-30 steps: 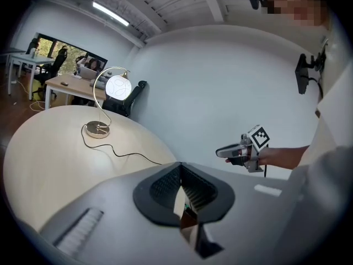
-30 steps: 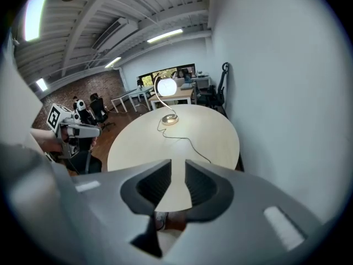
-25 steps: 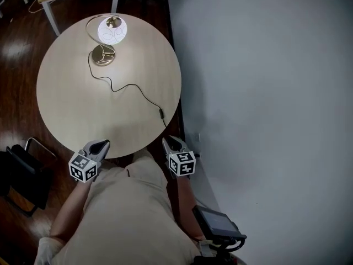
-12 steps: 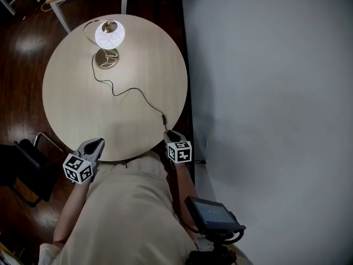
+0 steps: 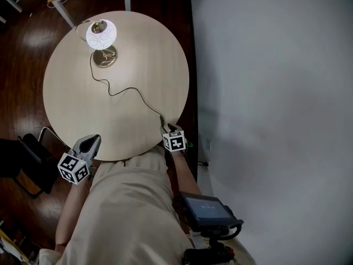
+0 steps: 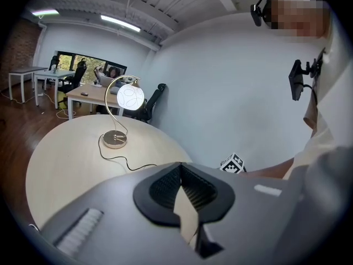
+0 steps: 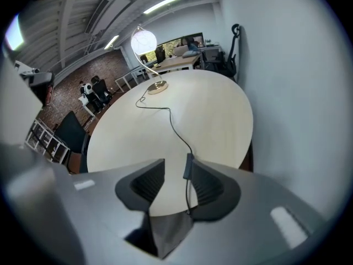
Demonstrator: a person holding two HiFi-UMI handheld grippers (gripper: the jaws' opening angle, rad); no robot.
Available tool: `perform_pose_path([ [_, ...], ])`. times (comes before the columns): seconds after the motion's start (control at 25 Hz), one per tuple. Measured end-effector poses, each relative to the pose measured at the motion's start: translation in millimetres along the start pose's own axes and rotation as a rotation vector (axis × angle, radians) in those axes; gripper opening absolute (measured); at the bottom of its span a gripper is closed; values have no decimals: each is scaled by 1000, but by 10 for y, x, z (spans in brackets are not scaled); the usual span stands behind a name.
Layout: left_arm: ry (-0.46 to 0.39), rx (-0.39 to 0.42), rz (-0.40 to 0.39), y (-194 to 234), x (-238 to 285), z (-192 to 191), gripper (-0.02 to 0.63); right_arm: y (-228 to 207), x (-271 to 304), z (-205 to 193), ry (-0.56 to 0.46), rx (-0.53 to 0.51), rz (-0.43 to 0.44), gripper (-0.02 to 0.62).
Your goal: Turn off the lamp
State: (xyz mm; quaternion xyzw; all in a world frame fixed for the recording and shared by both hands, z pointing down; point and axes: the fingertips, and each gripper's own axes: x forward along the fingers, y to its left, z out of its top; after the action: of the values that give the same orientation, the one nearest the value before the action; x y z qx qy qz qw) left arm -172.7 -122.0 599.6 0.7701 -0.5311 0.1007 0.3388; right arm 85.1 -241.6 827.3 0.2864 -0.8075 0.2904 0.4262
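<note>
Item: lamp (image 5: 101, 36), globe glowing white, far end of round table (image 5: 138, 54).
Detail: right gripper (image 7: 177, 162) opening, cord switch (image 7: 188, 166) between jaws at table edge, bare top ahead; left gripper (image 6: 179, 167) closed, empty.

A person in a beige short-sleeved top (image 5: 127, 214) wears a black headset (image 6: 265, 4), its band arching over the head, and a small black device (image 6: 298, 79) clipped at the chest. A black screen unit (image 5: 205, 210) on a black bracket sits at the waist. The left gripper (image 6: 179, 165) is a grey shell with black ribbed pads (image 6: 165, 187) and a cube (image 5: 73, 167) of black-and-white square markers.
</note>
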Motion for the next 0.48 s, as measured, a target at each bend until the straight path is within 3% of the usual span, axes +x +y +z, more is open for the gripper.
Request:
perform_pose_path([
  [0.48, 19, -80, 138, 142, -160, -137, 0, -136, 758, -247, 107, -37, 13, 153],
])
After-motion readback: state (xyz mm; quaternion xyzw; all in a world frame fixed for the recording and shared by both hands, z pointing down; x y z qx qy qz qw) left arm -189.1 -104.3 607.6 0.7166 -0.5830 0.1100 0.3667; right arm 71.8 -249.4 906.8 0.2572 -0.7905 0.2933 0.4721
